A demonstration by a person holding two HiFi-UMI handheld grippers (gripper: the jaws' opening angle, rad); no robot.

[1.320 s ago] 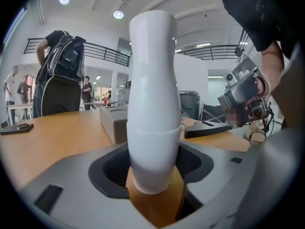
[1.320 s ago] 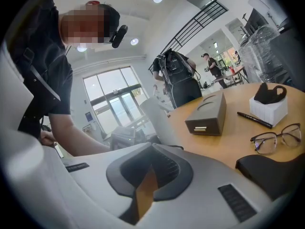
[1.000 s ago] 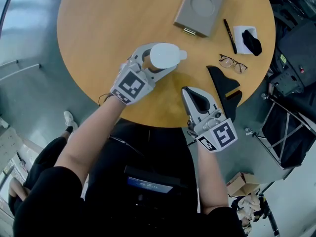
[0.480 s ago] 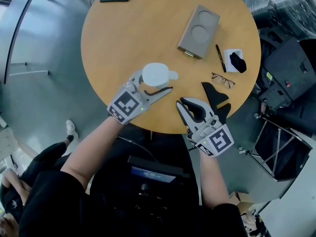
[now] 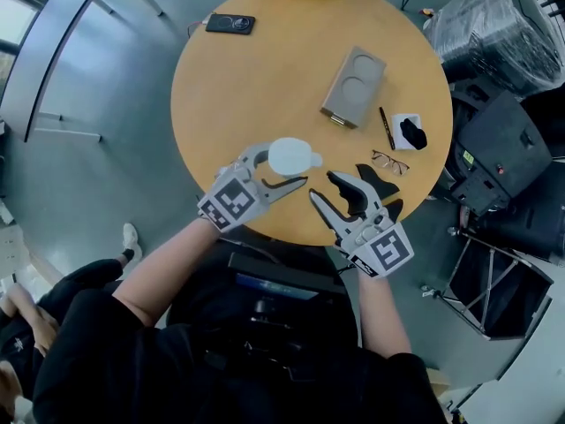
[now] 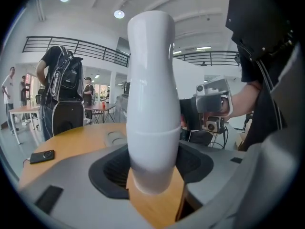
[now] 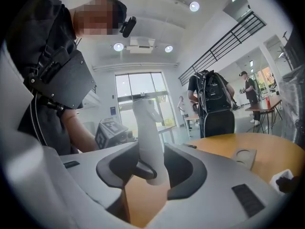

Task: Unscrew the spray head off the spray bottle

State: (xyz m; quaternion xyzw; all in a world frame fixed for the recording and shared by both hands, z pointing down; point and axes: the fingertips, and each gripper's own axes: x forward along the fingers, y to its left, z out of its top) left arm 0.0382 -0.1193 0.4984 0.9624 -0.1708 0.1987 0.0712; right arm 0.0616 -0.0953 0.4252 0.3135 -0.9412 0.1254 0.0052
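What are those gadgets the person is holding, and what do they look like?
Two matching light grey handheld tools: the left gripper and right gripper each have two curved jaws with black ribbed pads and a cube of black-and-white square markers. The person's top is black, short-sleeved. The right jaws have just been opening, gripping nothing.

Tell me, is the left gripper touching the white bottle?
Touching. The left gripper view shows both pads of the left gripper pressed against the sides of the white bottle.
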